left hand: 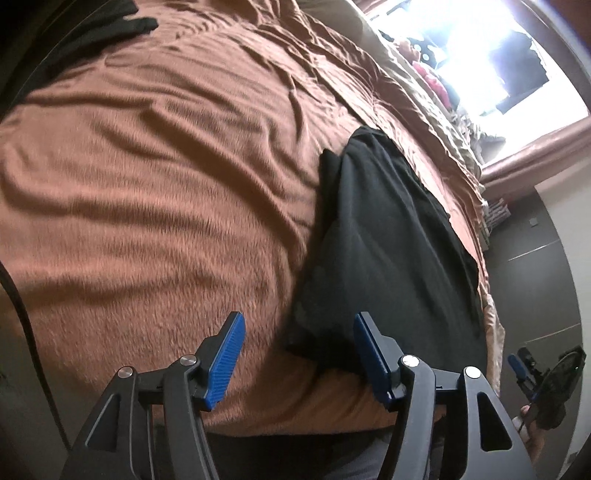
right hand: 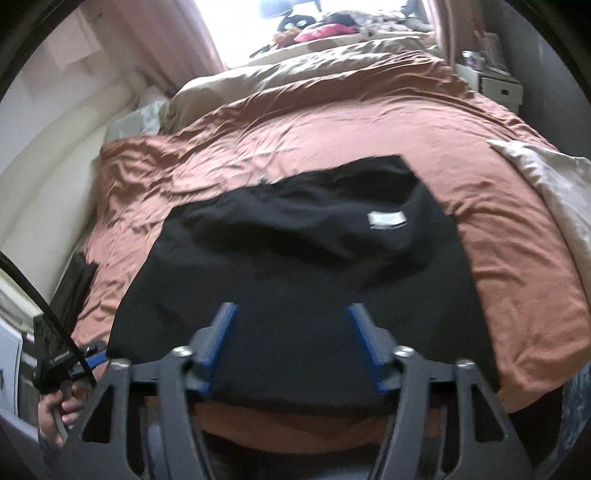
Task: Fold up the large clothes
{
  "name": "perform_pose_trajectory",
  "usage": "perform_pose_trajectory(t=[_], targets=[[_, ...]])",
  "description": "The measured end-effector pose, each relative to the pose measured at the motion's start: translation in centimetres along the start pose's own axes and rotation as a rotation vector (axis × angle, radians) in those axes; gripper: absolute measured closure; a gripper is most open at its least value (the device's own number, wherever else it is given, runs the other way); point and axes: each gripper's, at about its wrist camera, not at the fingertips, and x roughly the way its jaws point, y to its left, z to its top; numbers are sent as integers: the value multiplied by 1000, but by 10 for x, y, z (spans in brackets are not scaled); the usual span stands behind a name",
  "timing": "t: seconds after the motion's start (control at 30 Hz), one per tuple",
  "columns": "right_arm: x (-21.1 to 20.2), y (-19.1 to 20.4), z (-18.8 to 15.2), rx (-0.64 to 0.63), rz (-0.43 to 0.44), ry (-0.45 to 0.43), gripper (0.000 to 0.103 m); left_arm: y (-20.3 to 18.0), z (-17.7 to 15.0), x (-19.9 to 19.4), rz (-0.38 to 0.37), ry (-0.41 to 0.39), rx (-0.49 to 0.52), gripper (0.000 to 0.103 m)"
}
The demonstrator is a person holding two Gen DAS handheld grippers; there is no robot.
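Note:
A black garment (right hand: 314, 240) lies folded and flat on the brown bedcover (right hand: 332, 122) near the bed's front edge, a white label (right hand: 387, 219) showing on its upper layer. My right gripper (right hand: 291, 308) hovers open above its near part, with nothing between the pads. In the left wrist view the same garment (left hand: 388, 240) lies to the right. My left gripper (left hand: 298, 321) is open over its left corner and the bedcover (left hand: 147, 184), holding nothing. A hand (right hand: 59, 406) holds the left tool at the lower left of the right wrist view.
Another dark piece of clothing (left hand: 122, 22) lies at the far left of the bed. A beige duvet (right hand: 295, 70) and toys are piled at the head, by the bright window. A pale pillow (right hand: 554, 177) sits at the right edge, and a white nightstand (right hand: 498, 88) stands beyond it.

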Motion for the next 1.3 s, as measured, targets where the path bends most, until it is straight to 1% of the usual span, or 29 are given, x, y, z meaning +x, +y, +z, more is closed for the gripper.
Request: perform_pose_trajectory(t=[0.03,0.07,0.13,0.23,0.43,0.6,0.77,0.83,0.93,1.07,1.2,1.3], targets=[[4,3,-2,-9,4,14,63,0,-2,1,-9,6,-3,40],[7,8,-3,-17,10,29,67,1,-4,2,-19,10,-4,40],[16,13,-5,-31,17,59,70,-2,-7,5,-44,17,-2,40],[29,25,-7,-59,32,103,74,-9,-9,13,-67,30,11,40],[69,45,-4,-113,26,184,82,-15,-10,29,-81,35,12,40],[115,60,-1,-148,-11,233,85,-14,-10,31,-89,20,-4,40],[151,67,25,-151,-59,234,87,-12,-13,26,-88,5,-33,44],[168,69,38,-152,-89,234,91,-11,-13,25,-91,0,-52,46],[192,68,59,-134,-119,229,93,-7,-13,23,-94,-8,-98,48],[221,64,85,-84,-127,214,98,-5,-15,23,-93,-18,-140,49],[249,58,110,-44,-123,195,98,-3,-18,22,-91,-26,-173,49],[266,55,123,-25,-131,189,98,-2,-16,23,-93,-15,-184,49]])
